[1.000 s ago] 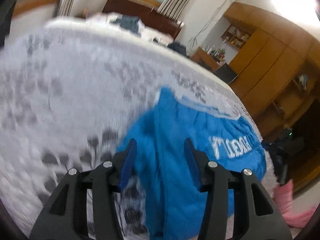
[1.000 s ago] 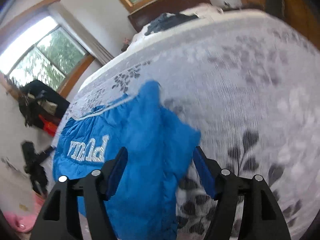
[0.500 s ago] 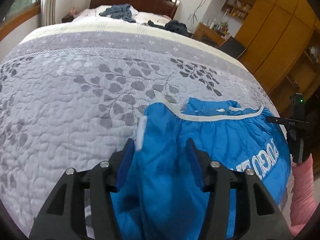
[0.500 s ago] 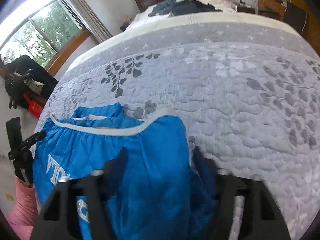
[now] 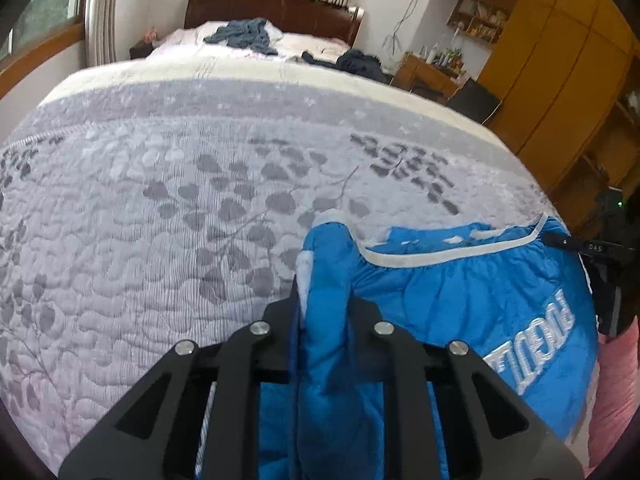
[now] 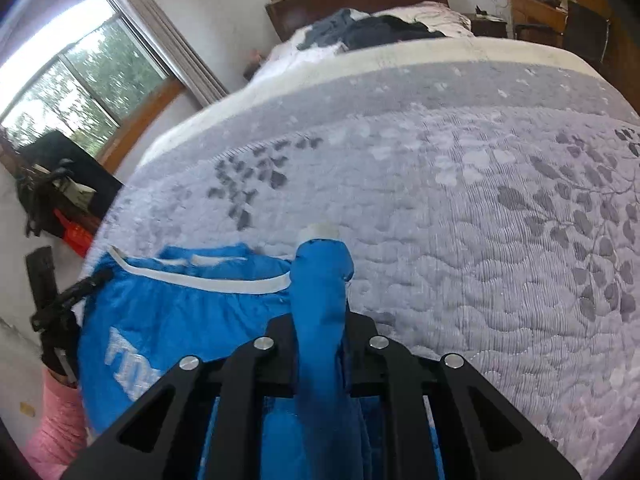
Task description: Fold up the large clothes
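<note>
A bed [image 5: 168, 208] fills both views, covered by a pale grey quilt [image 6: 500, 240] stitched with darker leaf sprays and edged by a cream band at the far end. Dark clothes [image 5: 244, 34] lie heaped near the brown headboard [image 5: 280, 4]. A window [image 6: 68, 92] with a wooden frame and grey curtain is on one side of the room; yellow-brown cupboards [image 5: 560, 64] and a cluttered desk [image 5: 432, 68] stand on the other.

The blue jacket [image 5: 472, 300] lies at the near edge of the bed, its white-trimmed hem towards the headboard. White stitched lettering [image 5: 536, 348] runs across it, seen upside down and too distorted to read surely; in the right view only a blurred part shows.

The left gripper [image 5: 324, 304] is closed on a bunched fold of the jacket. The right gripper [image 6: 320, 320] likewise pinches a raised blue fold tipped with white trim. A pink sleeve [image 6: 56, 420] shows at the frame's edge.
</note>
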`<state>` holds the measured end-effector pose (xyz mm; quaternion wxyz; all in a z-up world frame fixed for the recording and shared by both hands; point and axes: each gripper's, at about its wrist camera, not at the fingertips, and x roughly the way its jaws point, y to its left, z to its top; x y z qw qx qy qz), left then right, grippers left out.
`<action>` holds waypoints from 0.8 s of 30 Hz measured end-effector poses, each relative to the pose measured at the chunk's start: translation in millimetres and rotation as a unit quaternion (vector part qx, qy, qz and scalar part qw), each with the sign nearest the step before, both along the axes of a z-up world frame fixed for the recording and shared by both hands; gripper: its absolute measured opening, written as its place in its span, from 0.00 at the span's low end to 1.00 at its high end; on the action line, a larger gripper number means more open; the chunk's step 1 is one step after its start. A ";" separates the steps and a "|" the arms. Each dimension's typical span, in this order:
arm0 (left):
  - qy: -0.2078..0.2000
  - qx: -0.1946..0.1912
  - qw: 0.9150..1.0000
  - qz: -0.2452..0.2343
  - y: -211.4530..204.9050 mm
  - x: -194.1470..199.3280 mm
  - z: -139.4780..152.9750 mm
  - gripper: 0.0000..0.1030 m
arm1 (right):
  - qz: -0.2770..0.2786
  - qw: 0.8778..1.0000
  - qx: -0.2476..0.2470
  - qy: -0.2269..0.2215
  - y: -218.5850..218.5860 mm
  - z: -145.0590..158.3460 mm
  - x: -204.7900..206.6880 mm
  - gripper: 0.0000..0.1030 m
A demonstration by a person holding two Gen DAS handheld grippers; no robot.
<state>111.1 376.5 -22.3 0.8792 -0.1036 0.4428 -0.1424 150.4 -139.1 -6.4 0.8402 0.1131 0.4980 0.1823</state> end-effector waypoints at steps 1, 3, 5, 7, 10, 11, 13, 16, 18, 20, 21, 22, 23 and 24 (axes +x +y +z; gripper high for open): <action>0.006 -0.002 1.000 0.000 1.5 2.5 -4.9 0.16 | 0.000 1.000 -0.001 0.006 -0.8 -5.0 2.0 0.14; 0.017 -0.006 1.000 0.001 4.4 5.4 -14.8 0.18 | -0.003 1.000 0.008 0.022 -3.5 -19.4 6.1 0.15; 0.019 -0.004 1.000 0.001 4.8 6.3 -20.9 0.20 | -0.006 0.999 0.022 0.031 -7.0 -27.2 8.3 0.16; 0.021 -0.001 1.000 0.003 4.0 6.6 -24.0 0.22 | -0.010 0.998 0.040 0.039 -11.3 -32.6 9.4 0.17; 0.022 0.006 1.000 0.007 3.2 6.5 -23.3 0.28 | -0.012 0.998 0.040 0.038 -12.8 -31.4 6.7 0.22; 0.021 0.012 1.000 0.010 3.0 5.7 -21.6 0.32 | -0.013 0.999 0.036 0.035 -12.8 -29.6 5.4 0.24; 0.014 0.031 0.999 0.021 3.8 1.3 -14.6 0.39 | -0.020 0.999 0.027 0.026 -15.0 -21.8 -1.0 0.37; -0.010 0.046 0.998 0.039 7.6 -11.1 3.0 0.42 | -0.030 0.999 0.026 0.006 -24.0 -6.1 -15.7 0.40; -0.022 0.048 0.997 0.051 9.9 -22.0 16.2 0.45 | -0.035 0.999 0.035 -0.002 -34.0 5.6 -30.1 0.43; -0.034 0.046 0.997 0.055 8.7 -34.3 28.4 0.50 | -0.039 0.999 0.032 -0.006 -39.7 13.2 -41.0 0.45; -0.040 0.050 0.996 0.060 5.5 -43.2 35.4 0.53 | -0.040 0.999 0.027 -0.008 -42.8 18.1 -49.8 0.48; -0.045 0.054 0.996 0.063 2.5 -50.0 40.0 0.55 | -0.042 0.999 0.023 -0.010 -44.4 21.3 -55.6 0.51; -0.049 0.058 0.995 0.065 -1.1 -57.2 44.0 0.58 | -0.043 0.999 0.021 -0.011 -47.1 24.9 -65.3 0.52; -0.052 0.064 0.994 0.065 -6.7 -66.1 47.7 0.61 | -0.043 0.999 0.020 -0.011 -47.9 26.7 -71.6 0.57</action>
